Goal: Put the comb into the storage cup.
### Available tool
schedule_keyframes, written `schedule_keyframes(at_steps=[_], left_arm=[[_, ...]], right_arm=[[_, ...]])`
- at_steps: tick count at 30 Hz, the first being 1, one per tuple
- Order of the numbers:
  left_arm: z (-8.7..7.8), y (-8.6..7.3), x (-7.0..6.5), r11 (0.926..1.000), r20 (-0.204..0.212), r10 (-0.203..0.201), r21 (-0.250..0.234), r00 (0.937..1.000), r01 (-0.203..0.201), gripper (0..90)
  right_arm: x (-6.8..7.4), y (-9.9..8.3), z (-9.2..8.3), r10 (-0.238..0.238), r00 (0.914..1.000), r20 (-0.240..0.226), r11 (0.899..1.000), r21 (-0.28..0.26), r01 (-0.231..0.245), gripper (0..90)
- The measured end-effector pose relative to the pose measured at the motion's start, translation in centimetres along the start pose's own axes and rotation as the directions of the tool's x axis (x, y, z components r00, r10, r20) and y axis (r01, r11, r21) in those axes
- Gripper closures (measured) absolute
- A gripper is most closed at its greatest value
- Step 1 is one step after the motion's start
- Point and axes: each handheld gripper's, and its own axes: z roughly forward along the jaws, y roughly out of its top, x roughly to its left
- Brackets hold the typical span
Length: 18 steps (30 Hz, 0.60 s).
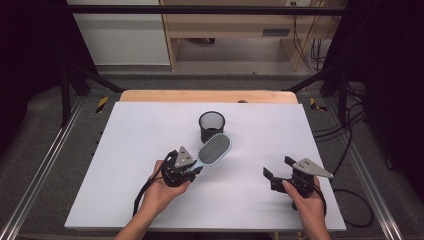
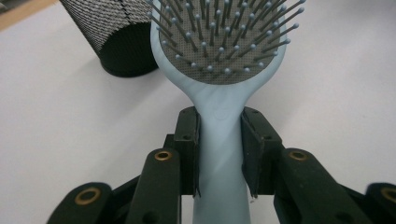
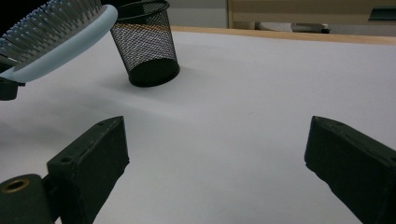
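A light blue hairbrush (image 1: pixel 214 148) with a grey bristle pad is held off the white table, head pointing toward a black mesh cup (image 1: pixel 212 126). My left gripper (image 1: pixel 192 167) is shut on the hairbrush's handle (image 2: pixel 219 154), both pads pressed against its sides. In the left gripper view the mesh cup (image 2: pixel 116 37) stands just left of the brush head. My right gripper (image 1: pixel 279 169) rests low at the right with its jaws wide apart and nothing between them. The right gripper view shows the hairbrush (image 3: pixel 56 37) raised at upper left and the mesh cup (image 3: pixel 147 44) upright behind it.
The white table top (image 1: pixel 150 135) has a wooden edge (image 1: pixel 210 96) at the back. Metal frame rails (image 1: pixel 35 175) run along both sides, and cables (image 1: pixel 350 150) lie on the floor to the right.
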Motion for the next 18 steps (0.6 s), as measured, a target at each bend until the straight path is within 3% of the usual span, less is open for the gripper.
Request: schedule_keyframes(at_steps=[1, 5, 14, 15, 18], left_arm=[[-0.1, -0.2, 0.2, 0.9996, -0.002, -0.015, -0.025, 0.9999, 0.015, 69.4], [-0.4, -0.3, 0.5, 0.9992, -0.016, -0.014, -0.038, 0.9998, 0.013, 69.4], [-0.9, -0.6, 0.7, 0.9971, -0.046, -0.025, -0.072, 0.9987, 0.021, 69.4], [-1.2, -0.3, 0.8, 0.9958, -0.052, -0.029, -0.088, 0.9982, 0.024, 69.4], [-1.5, 0.2, 1.0, 0.9942, -0.065, -0.025, -0.106, 0.9976, 0.018, 69.4]], right_arm=[[0.1, 0.0, 0.1, 0.018, 0.9998, -0.007, 1.000, -0.005, -0.018, 6.3], [0.7, 0.2, 0.4, 0.038, 0.9991, -0.021, 0.999, -0.016, -0.038, 6.3], [1.8, 0.4, 0.8, 0.041, 0.9973, -0.062, 0.999, -0.026, -0.042, 5.9], [2.2, 0.7, 0.9, 0.062, 0.9951, -0.077, 0.997, -0.034, -0.065, 6.0], [3.0, 1.8, 1.0, 0.064, 0.9925, -0.104, 0.997, -0.046, -0.069, 6.1]])
